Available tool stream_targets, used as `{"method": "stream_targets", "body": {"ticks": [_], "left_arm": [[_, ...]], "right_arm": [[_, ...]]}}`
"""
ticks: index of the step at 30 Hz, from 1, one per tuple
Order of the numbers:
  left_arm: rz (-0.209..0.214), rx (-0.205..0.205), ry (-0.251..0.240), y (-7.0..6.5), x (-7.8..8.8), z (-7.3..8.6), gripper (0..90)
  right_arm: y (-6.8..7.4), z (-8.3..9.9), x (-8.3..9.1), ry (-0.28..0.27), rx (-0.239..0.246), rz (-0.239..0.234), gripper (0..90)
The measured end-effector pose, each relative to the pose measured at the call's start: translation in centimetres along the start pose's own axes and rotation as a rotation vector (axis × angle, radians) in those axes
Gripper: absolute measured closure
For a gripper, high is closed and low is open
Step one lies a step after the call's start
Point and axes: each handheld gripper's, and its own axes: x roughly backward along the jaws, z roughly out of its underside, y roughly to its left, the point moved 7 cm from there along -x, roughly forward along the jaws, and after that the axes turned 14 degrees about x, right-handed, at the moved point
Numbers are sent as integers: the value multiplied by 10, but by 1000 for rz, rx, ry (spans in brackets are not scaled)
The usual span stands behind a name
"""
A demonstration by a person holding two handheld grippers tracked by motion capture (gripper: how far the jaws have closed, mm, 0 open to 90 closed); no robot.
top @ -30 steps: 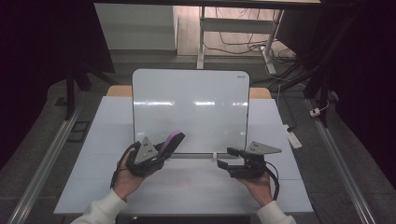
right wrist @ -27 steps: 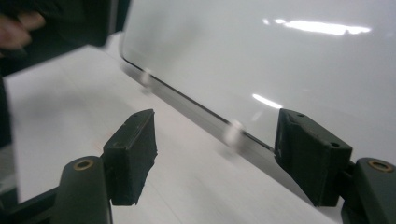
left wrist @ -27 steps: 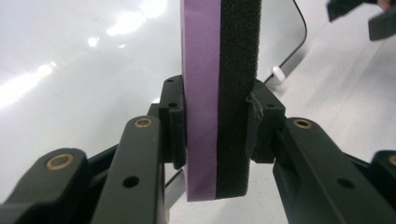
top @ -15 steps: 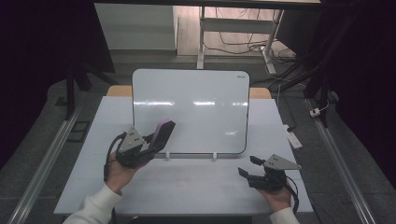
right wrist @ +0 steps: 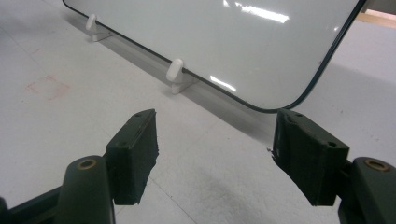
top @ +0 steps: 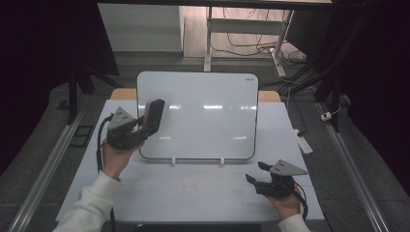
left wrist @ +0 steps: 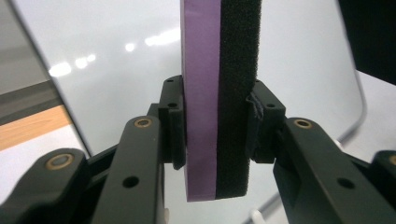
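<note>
a: quick count?
b: one rounded-corner white whiteboard (top: pixel 203 116) propped upright on two small white plastic feet (top: pixel 173 161), one purple-and-black foam eraser block (top: pixel 153 114), two grippers, one white table (top: pixel 193 193).
a: where's the eraser?
b: pinched in the left gripper (top: pixel 145 123), raised at about 9 o'clock of the board, right at its left edge. in the left gripper view the eraser (left wrist: pixel 219 98) stands upright between the pads, purple layer at 9 o'clock, black foam at 3 o'clock, sticking out well past the jaws toward 12. can't tell if it touches the board.
a: right one?
b: right gripper (top: pixel 255 175) low at 5 o'clock of the board, just over the table, jaws partly spread after closing a little, nothing between them (right wrist: pixel 212 154).
</note>
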Motion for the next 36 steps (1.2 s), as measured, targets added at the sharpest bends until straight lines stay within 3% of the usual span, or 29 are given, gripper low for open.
{"method": "stream_targets", "body": {"ticks": [8,21,28,36], "left_arm": [[-96,33,6,21,-8,-26,634],[-216,58,47,37,-31,-36,633],[-260,53,57,36,-41,-39,628],[-302,-6,75,31,-49,-40,609]], "right_arm": [[-1,1,0,5,-10,-6,298],[-1,1,0,5,-12,-6,298],[-1,2,0,7,-10,-9,297],[-1,2,-1,9,-7,-9,296]]}}
